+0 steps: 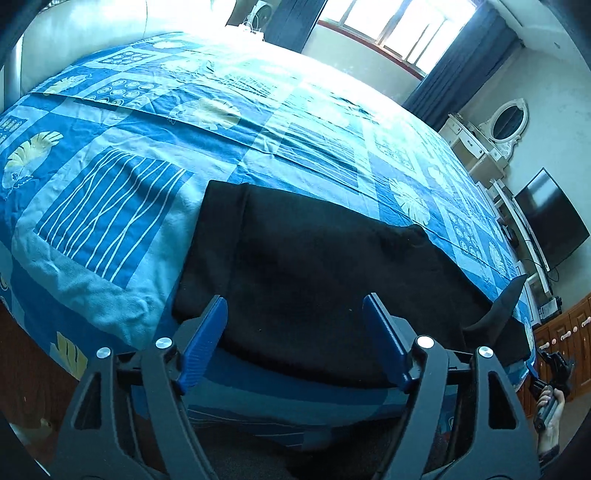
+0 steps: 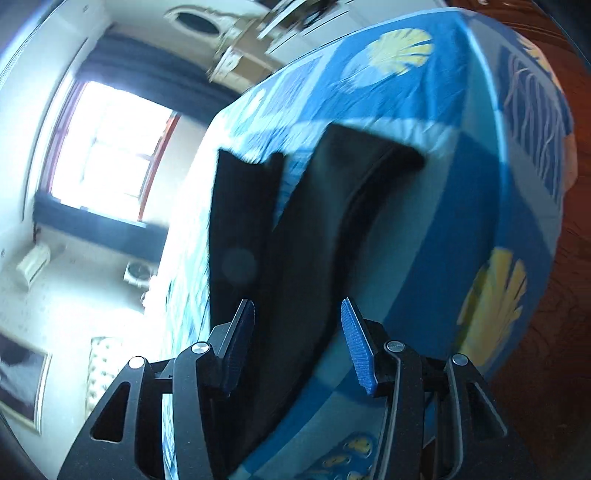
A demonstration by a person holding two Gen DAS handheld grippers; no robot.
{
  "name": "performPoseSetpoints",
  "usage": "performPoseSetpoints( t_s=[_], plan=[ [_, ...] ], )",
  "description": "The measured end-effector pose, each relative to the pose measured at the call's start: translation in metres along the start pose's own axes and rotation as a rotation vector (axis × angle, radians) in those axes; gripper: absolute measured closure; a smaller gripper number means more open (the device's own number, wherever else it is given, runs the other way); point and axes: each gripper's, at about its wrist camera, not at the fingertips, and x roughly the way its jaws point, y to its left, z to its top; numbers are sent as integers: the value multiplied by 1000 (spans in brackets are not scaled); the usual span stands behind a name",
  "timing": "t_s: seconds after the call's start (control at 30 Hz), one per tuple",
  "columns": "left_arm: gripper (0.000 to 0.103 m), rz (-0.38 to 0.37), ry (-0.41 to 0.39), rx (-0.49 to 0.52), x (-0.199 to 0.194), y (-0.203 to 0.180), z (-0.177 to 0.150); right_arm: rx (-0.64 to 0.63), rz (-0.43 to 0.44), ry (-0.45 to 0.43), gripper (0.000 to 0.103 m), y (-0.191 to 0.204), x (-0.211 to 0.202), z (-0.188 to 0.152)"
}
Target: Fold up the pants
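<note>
Black pants (image 1: 317, 273) lie spread flat near the front edge of a bed with a blue patterned cover (image 1: 155, 155). My left gripper (image 1: 295, 310) is open, its blue pads just over the near edge of the pants, holding nothing. In the right wrist view, tilted and blurred, the pants (image 2: 303, 236) show two legs pointing away. My right gripper (image 2: 297, 314) is open over one end of the pants, with a raised fold of cloth between its pads. The right gripper also shows at the far right of the left wrist view (image 1: 554, 369), in a hand.
The bed cover (image 2: 461, 184) hangs over the bed's edge. A wooden floor (image 2: 569, 295) lies beside the bed. A window with dark curtains (image 1: 399, 33), a white dresser with oval mirror (image 1: 506, 122), a dark TV (image 1: 554, 218) and wooden cabinets (image 1: 569, 332) line the walls.
</note>
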Motion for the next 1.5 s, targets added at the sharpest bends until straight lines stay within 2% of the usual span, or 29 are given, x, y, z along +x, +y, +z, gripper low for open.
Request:
performPoseSetpoints(
  t_s=[0.07,0.13,0.2,0.27,0.3,0.33,0.37,0.43,0.53,0.57,0.63,0.7,0.73,0.83,0.87,0.9,0.97,1.03,1.1,1.17,1.27,1.33,1.4,1.43,1.47,1.5],
  plan=[
    [26,-16,21,-33,10,-9,0,91,-7,-20,54,-25,10,25],
    [26,-22,42,-63,21,-15,-3,184,35,-18,54,-38,25,39],
    [26,-15,66,-81,32,-19,-6,265,115,-3,54,-50,39,52],
    [24,-7,88,-96,41,-22,-11,322,135,-24,55,-57,46,60],
    [24,-1,97,-103,45,-23,-14,324,135,-37,64,-59,47,70],
    [24,1,105,-107,48,-23,-17,291,109,-47,86,-55,48,76],
    [24,7,113,-110,51,-24,-19,236,70,-68,96,-49,43,83],
    [24,24,114,-102,54,-27,-23,100,-10,-110,96,-32,37,92],
    [22,43,105,-65,56,-30,-26,-48,-126,-104,96,-31,45,97],
    [21,46,102,-59,56,-31,-27,-53,-131,-92,96,-36,51,96],
    [20,52,101,-56,58,-32,-30,-12,-44,-83,96,-55,50,101],
    [18,54,99,-48,59,-33,-31,70,46,-90,89,-74,40,108],
    [17,50,98,-45,58,-33,-31,104,39,-133,86,-82,28,112],
    [16,43,99,-42,58,-32,-32,155,-121,-264,82,-89,-5,119],
    [15,41,100,-44,58,-32,-31,123,-176,-278,73,-79,-9,120],
    [15,40,101,-46,58,-32,-31,70,-202,-276,68,-64,-7,120],
    [13,36,99,-55,58,-32,-31,-32,-175,-227,49,-26,11,118],
    [12,39,99,-66,60,-34,-31,-91,-108,-169,39,14,38,112],
    [12,47,97,-73,61,-35,-31,-131,-38,-99,38,44,64,106],
    [12,53,94,-78,60,-35,-32,-180,-34,-60,38,81,96,101],
    [12,54,96,-78,61,-36,-31,-244,-100,6,38,122,148,102],
    [12,52,96,-77,61,-35,-31,-230,-159,38,38,132,173,100],
    [12,52,96,-74,62,-35,-30,-229,-215,37,59,133,184,99],
    [12,53,94,-74,61,-35,-31,-243,-218,39,79,131,184,99],
    [12,55,91,-76,62,-35,-31,-248,-202,35,93,130,178,98],
    [12,56,89,-78,62,-35,-31,-246,-177,18,94,128,168,97]
  ],
)
